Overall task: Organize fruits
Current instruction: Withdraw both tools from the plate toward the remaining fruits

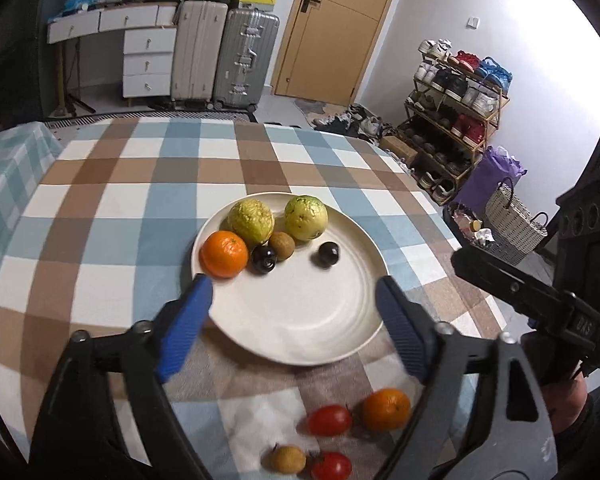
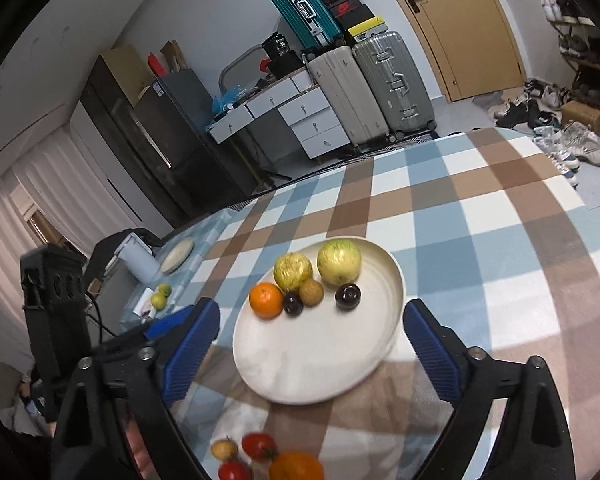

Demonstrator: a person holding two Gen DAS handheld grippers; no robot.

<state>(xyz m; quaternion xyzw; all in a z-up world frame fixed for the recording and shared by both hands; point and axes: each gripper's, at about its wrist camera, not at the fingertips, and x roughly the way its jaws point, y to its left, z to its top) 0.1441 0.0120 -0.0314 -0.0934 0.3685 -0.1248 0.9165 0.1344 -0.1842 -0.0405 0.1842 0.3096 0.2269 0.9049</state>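
Observation:
A cream plate (image 1: 300, 320) on the checked tablecloth holds two yellow-green guavas (image 1: 251, 218), an orange (image 1: 224, 254), a small brown fruit (image 1: 281, 245) and two dark plums (image 1: 327, 254). My left gripper (image 1: 293, 282) hangs open over the plate's near half, with nothing between its blue pads. Just before the plate lie a loose orange (image 1: 385, 409), two tomatoes (image 1: 330, 420) and a small tan fruit (image 1: 288, 459). In the right wrist view my right gripper (image 2: 312, 305) also stands open and empty above the plate (image 2: 320, 360), with the loose orange (image 2: 296, 466) below it.
At the table's far left stand a white appliance (image 2: 138, 260), a flat pale dish (image 2: 177, 255) and two small green fruits (image 2: 160, 296). Baskets (image 1: 512, 224) and a shoe rack (image 1: 456, 120) sit on the floor to the right. Suitcases (image 1: 220, 52) line the back wall.

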